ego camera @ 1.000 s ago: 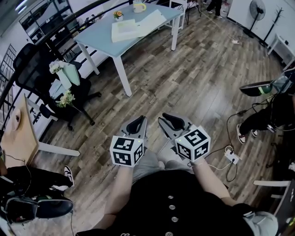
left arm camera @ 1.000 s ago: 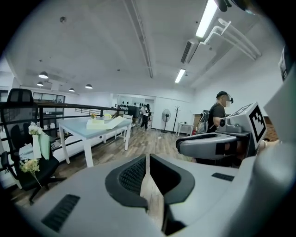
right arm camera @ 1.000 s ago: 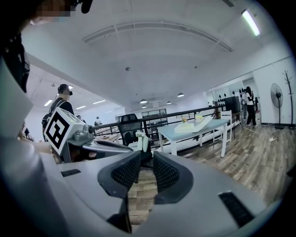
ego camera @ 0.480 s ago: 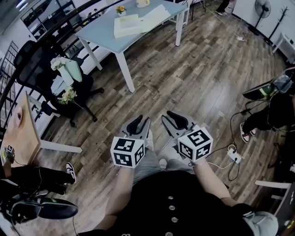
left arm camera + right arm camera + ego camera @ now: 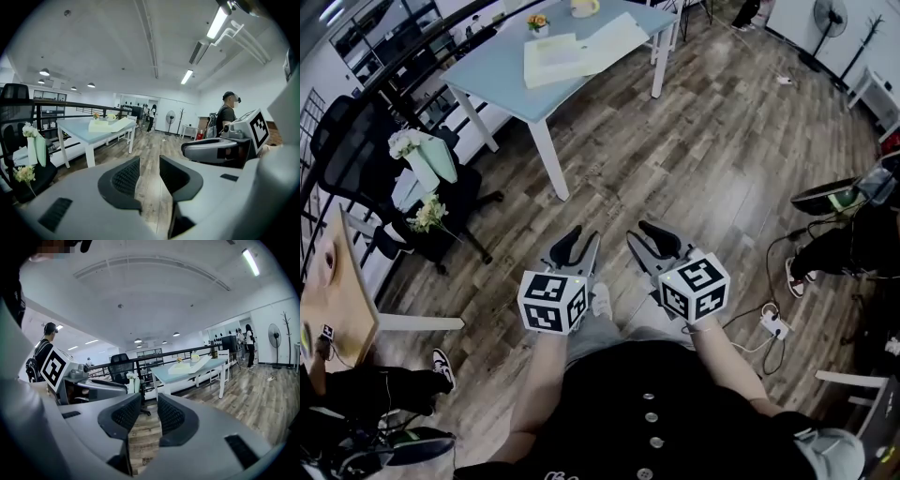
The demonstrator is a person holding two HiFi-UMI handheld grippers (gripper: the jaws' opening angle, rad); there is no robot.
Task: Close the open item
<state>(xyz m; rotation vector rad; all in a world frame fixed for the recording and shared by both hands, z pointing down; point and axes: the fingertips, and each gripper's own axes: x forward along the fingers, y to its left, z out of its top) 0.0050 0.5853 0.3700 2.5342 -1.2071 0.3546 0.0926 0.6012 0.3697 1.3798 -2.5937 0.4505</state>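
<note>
In the head view, the left claw [image 5: 579, 246] and the right claw [image 5: 649, 246] are held side by side in front of the person's body, above the wooden floor [image 5: 712, 159], both pointed toward a light blue desk [image 5: 502, 70] that stands well apart from them at the top of the picture. The open item [image 5: 572, 52], pale and spread flat, is seen lying on that desk, with a cup [image 5: 584, 7] just beyond it; whether it is a book or a flat box cannot be told. A black office chair [image 5: 356, 150] is placed to the left of the desk. In the left gripper view, the left claw [image 5: 149, 171] is seen open, its jaws having just been opening, and only bare floor is shown in the gap between them; the open item [image 5: 110, 124] is seen far ahead and to the left on the desk [image 5: 79, 131], untouched. In the right gripper view, the right claw [image 5: 149, 411] is likewise seen open, its jaws having just been opening a little further, with nothing held between them; the open item [image 5: 190, 365] is seen on the desk [image 5: 187, 373], ahead and to the right, well apart from the claw.
</note>
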